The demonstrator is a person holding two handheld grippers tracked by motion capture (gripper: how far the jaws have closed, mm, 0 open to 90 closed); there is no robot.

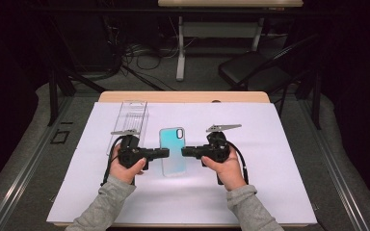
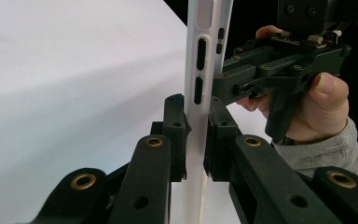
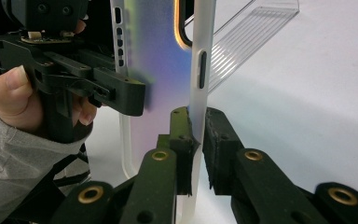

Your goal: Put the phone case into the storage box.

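A translucent phone case [image 1: 173, 151] with a teal-to-lilac sheen lies in the middle of the white sheet [image 1: 270, 178], camera cut-out at its far end. My left gripper [image 1: 167, 153] comes in from the left and is shut on the case's left side rail [image 2: 198, 70], with both pads [image 2: 177, 126] pressed against the rail. From the right, my right gripper [image 1: 183, 152] is shut on the opposite rail [image 3: 200, 70], which stands between its pads [image 3: 184, 135]. Each gripper view shows the other gripper across the case [image 2: 270, 70] [image 3: 98, 88].
A clear ribbed plastic tray [image 1: 130, 120] lies at the far left of the sheet, just behind my left hand [image 3: 247, 42]. The wooden table edge [image 1: 183, 96] runs along the back. A folding chair [image 1: 255, 67] and cables stand on the floor beyond.
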